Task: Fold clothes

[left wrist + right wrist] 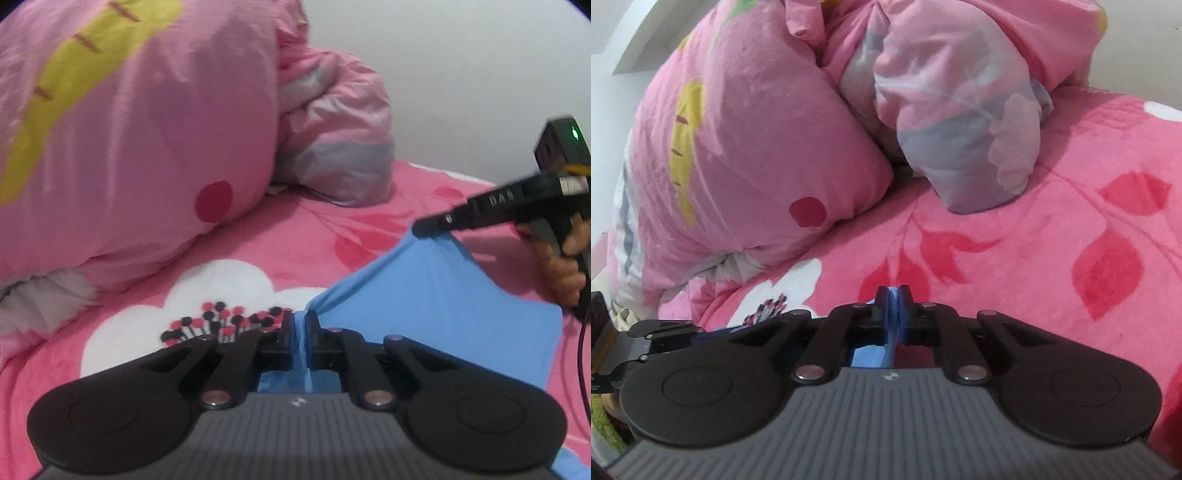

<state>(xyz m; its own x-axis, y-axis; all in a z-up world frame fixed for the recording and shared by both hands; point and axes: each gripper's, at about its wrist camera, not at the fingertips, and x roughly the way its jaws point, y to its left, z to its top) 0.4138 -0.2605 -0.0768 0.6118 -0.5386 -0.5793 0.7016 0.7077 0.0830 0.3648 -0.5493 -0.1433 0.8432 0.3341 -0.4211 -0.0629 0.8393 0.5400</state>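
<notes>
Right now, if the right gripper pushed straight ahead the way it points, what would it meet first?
Probably the pink floral blanket just ahead of the right gripper, which is shut on the blue garment; the pink quilt bundle lies farther back. Depth is uncertain.

A bed with a pink floral blanket carries everything. Pink bundled bedding lies at ten o'clock; the blue garment lies at four o'clock.

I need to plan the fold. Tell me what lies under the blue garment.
Under the blue garment, pinched by the left gripper and the right gripper, lies the pink floral blanket with a white flower patch. Whatever the cloth itself covers is hidden.
</notes>
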